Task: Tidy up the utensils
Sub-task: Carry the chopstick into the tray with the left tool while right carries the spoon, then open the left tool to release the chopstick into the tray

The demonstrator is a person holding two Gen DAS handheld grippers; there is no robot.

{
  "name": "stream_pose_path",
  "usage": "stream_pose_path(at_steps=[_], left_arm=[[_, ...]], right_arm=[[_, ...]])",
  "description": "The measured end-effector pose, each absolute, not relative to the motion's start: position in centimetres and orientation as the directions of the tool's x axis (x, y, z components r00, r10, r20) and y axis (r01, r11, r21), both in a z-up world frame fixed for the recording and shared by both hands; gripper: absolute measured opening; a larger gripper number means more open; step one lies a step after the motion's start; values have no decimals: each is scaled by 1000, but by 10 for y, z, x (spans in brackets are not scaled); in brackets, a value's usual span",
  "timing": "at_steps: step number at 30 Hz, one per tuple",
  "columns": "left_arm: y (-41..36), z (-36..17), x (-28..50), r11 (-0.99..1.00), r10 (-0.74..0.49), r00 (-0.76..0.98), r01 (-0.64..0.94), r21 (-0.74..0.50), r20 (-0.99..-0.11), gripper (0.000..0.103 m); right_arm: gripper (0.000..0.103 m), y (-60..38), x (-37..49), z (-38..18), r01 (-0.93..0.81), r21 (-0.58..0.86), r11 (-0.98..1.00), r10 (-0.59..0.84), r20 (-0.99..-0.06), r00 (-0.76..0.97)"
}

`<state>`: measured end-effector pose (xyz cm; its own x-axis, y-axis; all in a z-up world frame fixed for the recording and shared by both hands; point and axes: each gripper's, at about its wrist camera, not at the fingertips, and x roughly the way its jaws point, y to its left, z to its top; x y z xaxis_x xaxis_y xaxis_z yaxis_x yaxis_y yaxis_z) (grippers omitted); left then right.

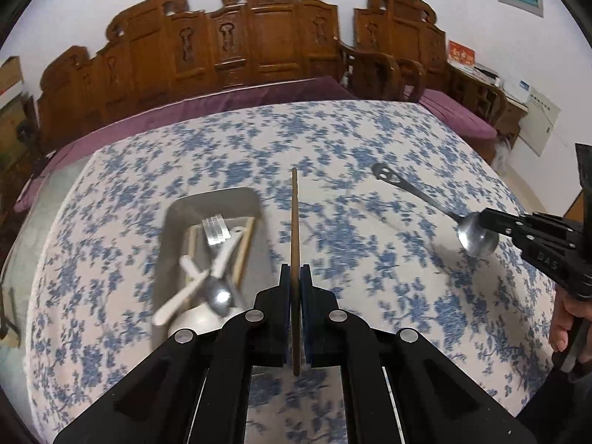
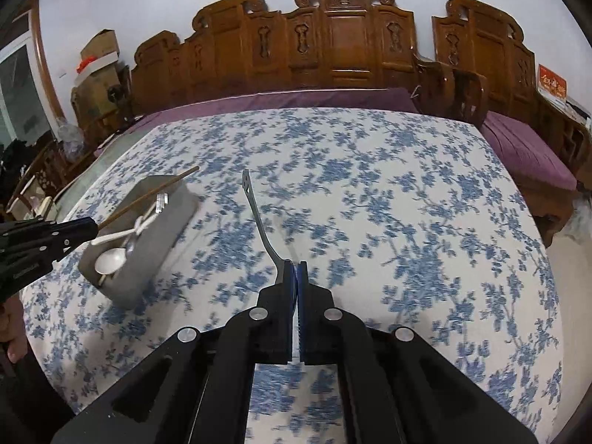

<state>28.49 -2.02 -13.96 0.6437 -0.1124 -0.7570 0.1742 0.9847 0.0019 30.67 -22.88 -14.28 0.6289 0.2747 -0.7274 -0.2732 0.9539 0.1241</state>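
Both carrying: left gripper (image 1: 295, 281) clamped on chopstick (image 1: 295, 218), right gripper (image 2: 296, 277) clamped on metal spoon (image 2: 259, 218). Tray (image 1: 177, 214) at 10 o'clock on desk (image 1: 370, 148); next, drop both in.

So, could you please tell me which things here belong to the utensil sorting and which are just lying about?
Job:
- brown wooden chopstick, left claw
- steel spoon, right claw
- grey rectangular tray

Lying about:
- carved wooden bench
- cardboard boxes
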Motion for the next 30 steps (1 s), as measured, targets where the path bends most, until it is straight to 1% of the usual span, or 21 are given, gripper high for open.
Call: stream_pose_path(at_steps=[6,14,19,27,29,30], left_arm=[[20,-142,281,993,-92,655,116,-20,-750,4],[56,-168,294,997,-82,635,56,-61,-768,4],[68,-183,305,993,-118,610,53,-108,-784,5],[77,-189,306,991,-134,607,64,-120,-783,5],[81,-185,305,990,-136,615,65,-122,-776,6],[83,-183,304,991,-131,622,64,-117,-772,10]], right_arm=[[3,-193,303,-141,-301,126,945,293,-736,610],[3,-140,304,-136,-348,112,931,310,-747,589],[3,-108,310,-133,-377,102,921,318,-755,574],[3,-67,321,-135,-409,78,909,316,-767,558],[3,-60,324,-138,-411,78,908,317,-771,553],[3,-57,325,-140,-411,76,909,314,-773,552]])
